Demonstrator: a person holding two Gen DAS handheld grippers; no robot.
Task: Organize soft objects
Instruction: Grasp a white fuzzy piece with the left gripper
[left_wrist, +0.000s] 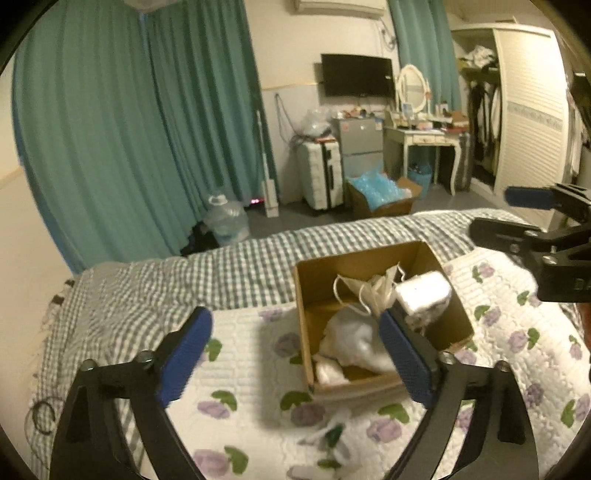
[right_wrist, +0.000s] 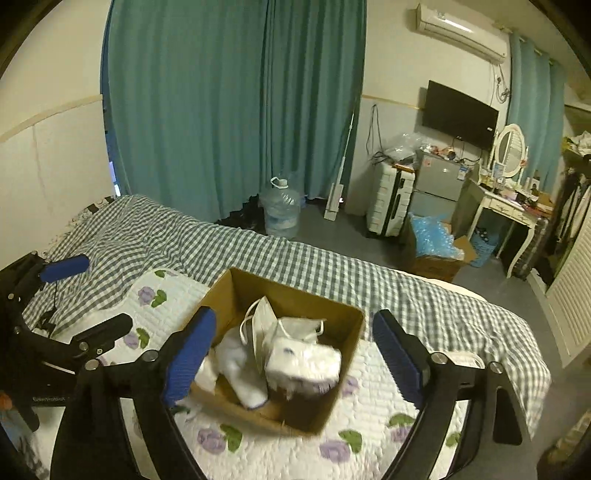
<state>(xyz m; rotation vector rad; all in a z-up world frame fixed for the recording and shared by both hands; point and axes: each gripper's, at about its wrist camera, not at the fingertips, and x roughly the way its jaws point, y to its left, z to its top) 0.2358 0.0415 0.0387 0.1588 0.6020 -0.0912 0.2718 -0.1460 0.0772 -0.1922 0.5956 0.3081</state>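
Observation:
An open cardboard box (left_wrist: 417, 254) (right_wrist: 343, 391) sits on the flowered quilt on the bed. Inside lie a wrapped white tissue pack (left_wrist: 423, 291) (right_wrist: 303, 363), face masks with ear loops (left_wrist: 369, 291) (right_wrist: 266, 325) and white fluffy cloth (left_wrist: 354, 341) (right_wrist: 236, 365). My left gripper (left_wrist: 295, 354) is open and empty, above the quilt at the box's near left. My right gripper (right_wrist: 291, 350) is open and empty, straddling the box from above. It also shows at the right edge of the left wrist view (left_wrist: 495, 210). A small white scrap (left_wrist: 328, 439) lies on the quilt before the box.
The bed has a green checked cover (left_wrist: 229, 269) (right_wrist: 221, 243) beyond the quilt (left_wrist: 258, 369) (right_wrist: 369, 424). A black hair tie (left_wrist: 42, 413) lies at the bed's left. On the floor beyond stand a water jug (right_wrist: 282, 212), a suitcase (right_wrist: 388, 199), a fridge and a box of blue bottles (right_wrist: 436, 243).

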